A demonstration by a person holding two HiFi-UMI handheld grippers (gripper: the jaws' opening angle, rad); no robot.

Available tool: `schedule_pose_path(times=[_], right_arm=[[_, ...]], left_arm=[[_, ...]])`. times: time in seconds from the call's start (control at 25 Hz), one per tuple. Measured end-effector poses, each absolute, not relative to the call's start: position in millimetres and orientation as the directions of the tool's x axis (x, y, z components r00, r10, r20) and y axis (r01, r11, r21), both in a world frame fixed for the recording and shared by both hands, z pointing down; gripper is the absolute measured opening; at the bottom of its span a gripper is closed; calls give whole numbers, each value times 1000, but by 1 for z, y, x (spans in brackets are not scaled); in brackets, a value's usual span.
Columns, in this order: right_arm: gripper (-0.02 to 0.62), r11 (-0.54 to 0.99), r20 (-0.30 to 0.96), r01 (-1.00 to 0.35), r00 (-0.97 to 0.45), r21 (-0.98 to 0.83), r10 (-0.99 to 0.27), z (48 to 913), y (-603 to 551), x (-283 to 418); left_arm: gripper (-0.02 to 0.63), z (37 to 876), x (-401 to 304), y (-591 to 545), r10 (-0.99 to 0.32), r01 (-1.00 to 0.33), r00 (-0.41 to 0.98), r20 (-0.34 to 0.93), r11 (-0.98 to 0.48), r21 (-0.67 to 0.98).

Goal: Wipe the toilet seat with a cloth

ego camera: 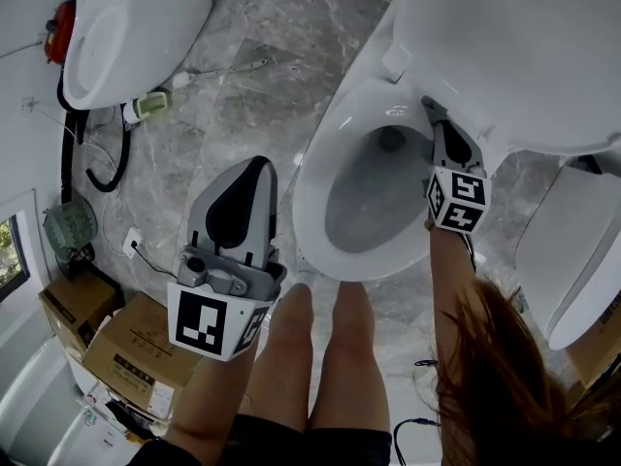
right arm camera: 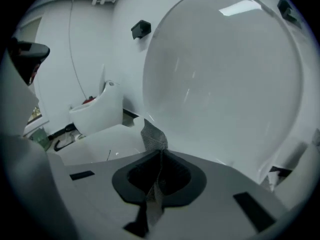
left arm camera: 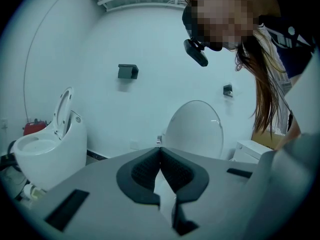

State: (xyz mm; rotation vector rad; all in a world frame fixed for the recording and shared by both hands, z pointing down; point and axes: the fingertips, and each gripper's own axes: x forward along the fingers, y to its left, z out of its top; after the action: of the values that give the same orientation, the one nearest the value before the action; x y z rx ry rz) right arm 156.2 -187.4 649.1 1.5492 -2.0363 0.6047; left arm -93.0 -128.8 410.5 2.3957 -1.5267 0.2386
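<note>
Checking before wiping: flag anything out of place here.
Nothing spilled or broken. The right gripper holds a grey cloth at the toilet rim; only a loose black cable trails on the floor.

Cardboard boxes [ego camera: 131,357], green fan [ego camera: 70,229] and second toilet [ego camera: 136,27] stand nearby.

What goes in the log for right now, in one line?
right gripper: shut on cloth, at toilet seat near raised lid | left gripper: shut, empty, held over floor
</note>
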Motion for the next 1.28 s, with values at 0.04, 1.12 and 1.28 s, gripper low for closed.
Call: schedule_pose_path(times=[0.04, 1.12, 1.28], right_arm=[[32, 234, 646, -972, -189, -17, -739, 648, -183, 166], [34, 654, 853, -721, -176, 228, -491, 654, -95, 223], [34, 646, 858, -735, -183, 205, -481, 656, -78, 229]], left_arm=[[17, 409, -91, -129, -856, -903, 428, 288, -401, 153], [17, 403, -44, -113, -828, -871, 491, 271, -462, 167], [17, 405, -38, -108, -821, -866, 500, 276, -470, 170]])
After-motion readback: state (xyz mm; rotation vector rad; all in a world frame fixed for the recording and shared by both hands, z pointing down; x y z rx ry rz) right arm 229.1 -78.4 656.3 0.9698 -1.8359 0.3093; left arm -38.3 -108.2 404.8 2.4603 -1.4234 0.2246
